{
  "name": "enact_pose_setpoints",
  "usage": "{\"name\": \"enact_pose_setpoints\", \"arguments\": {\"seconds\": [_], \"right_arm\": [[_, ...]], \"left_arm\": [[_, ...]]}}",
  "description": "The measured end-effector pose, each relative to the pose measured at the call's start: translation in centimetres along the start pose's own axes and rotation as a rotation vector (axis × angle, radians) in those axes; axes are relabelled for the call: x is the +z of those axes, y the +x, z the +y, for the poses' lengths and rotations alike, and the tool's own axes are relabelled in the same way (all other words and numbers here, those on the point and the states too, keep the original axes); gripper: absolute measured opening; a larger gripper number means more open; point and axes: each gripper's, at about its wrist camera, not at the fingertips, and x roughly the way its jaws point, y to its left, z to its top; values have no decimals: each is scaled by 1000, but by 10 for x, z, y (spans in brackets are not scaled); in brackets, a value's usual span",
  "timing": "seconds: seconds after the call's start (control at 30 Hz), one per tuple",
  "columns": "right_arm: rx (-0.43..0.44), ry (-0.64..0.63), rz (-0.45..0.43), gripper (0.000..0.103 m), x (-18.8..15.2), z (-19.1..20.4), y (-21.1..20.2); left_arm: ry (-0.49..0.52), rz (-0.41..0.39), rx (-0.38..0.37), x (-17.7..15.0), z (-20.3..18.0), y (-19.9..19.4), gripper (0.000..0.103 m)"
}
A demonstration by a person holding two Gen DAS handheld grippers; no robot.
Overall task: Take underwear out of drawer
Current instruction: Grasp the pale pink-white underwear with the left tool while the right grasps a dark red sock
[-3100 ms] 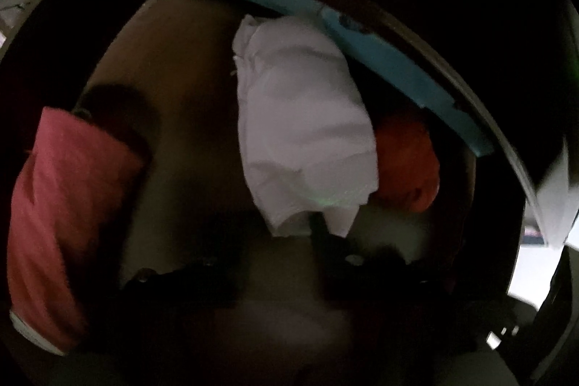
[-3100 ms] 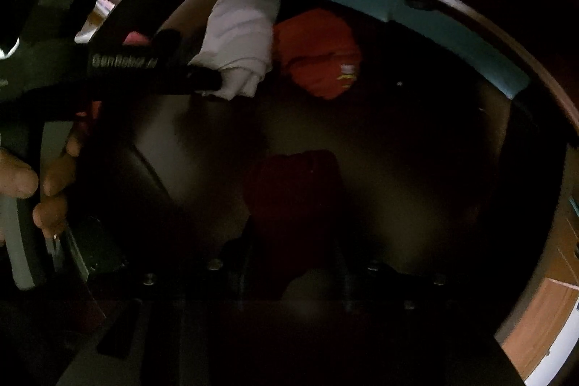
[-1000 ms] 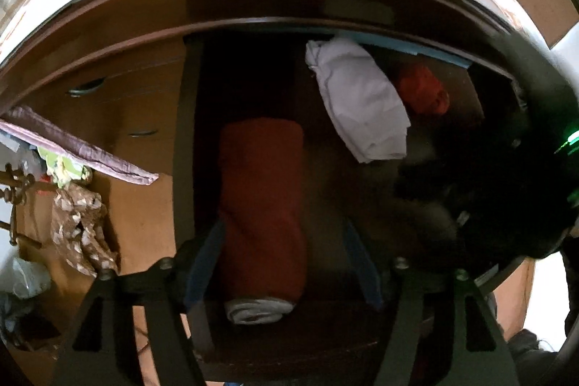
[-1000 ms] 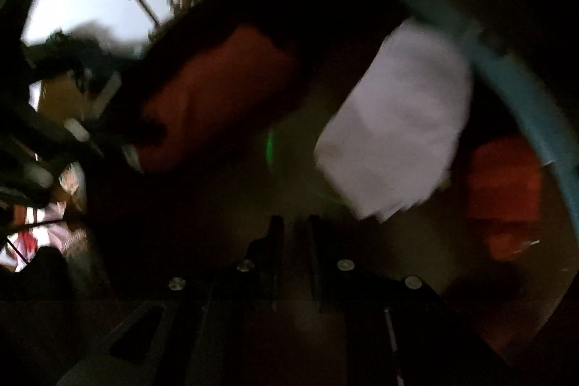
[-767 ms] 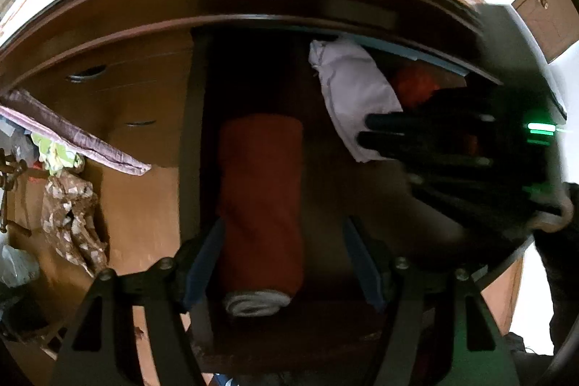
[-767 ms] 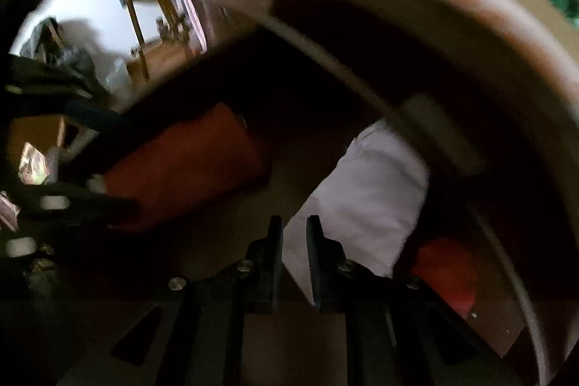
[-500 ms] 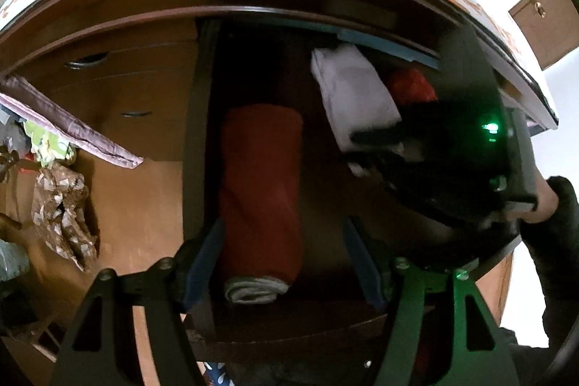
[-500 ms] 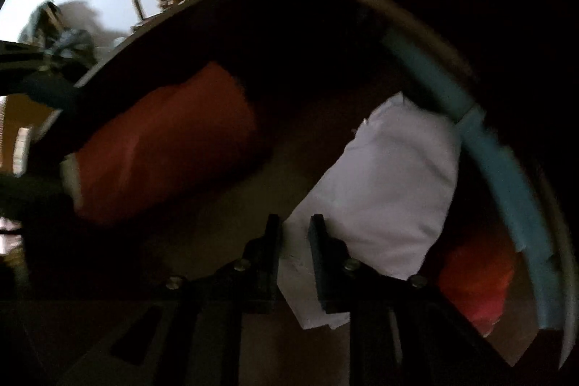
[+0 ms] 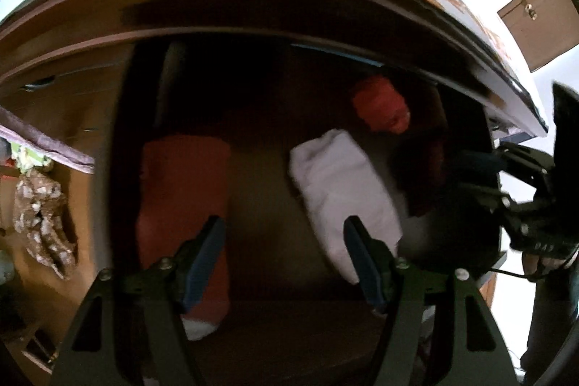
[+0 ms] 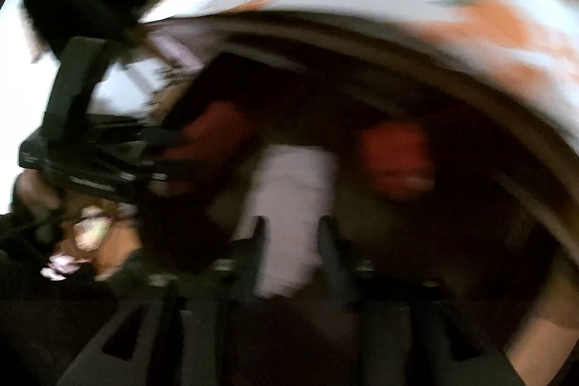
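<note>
left view: the left gripper [image 9: 284, 254] hangs with jaws apart and empty over the drawer [image 9: 289, 335], white underwear [image 9: 343, 190] lying inside. right view: the right gripper [image 10: 291, 245], jaws just opening, straddles the cloth; the blurred, quick sweep could snag only an edge.

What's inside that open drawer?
The drawer holds a red roll, a white folded piece and a small orange-red bundle. The dark back corners can't be seen.

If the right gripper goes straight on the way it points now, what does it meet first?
Most likely the white folded cloth in the drawer: it lies between the open fingers of the right gripper, whose jaws have just been opening. The picture is blurred, so depth is uncertain.
</note>
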Motion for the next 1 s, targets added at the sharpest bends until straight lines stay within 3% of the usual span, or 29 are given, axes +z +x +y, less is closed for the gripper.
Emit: {"name": "enact_pose_setpoints", "arguments": {"seconds": [0.03,0.1,0.2,0.33,0.5,0.73,0.83,0.87,0.93,1.0], "right_arm": [[-53,19,0,66,-5,-10,-1],[-124,79,10,67,-18,-10,8],[-117,128,32,67,-25,-19,19],[-176,114,55,67,-12,23,54],[-187,57,154,67,-4,36,99],[-235,16,214,67,0,43,151],[-255,4,221,66,1,45,166],[-241,6,210,65,1,46,168],[-247,3,213,47,0,47,176],[-240,3,211,42,-1,48,181]], "left_arm": [[-2,8,2,2,-4,4,69],[-15,16,1,7,-14,14,69],[-50,48,16,12,-21,31,69],[-71,122,36,13,-31,56,69],[-81,175,79,14,-38,75,69],[-98,158,158,17,-47,80,80],[-67,185,142,15,-51,81,84],[-74,180,136,15,-49,80,84],[-67,178,136,16,-47,79,84],[-30,156,128,17,-48,76,73]]}}
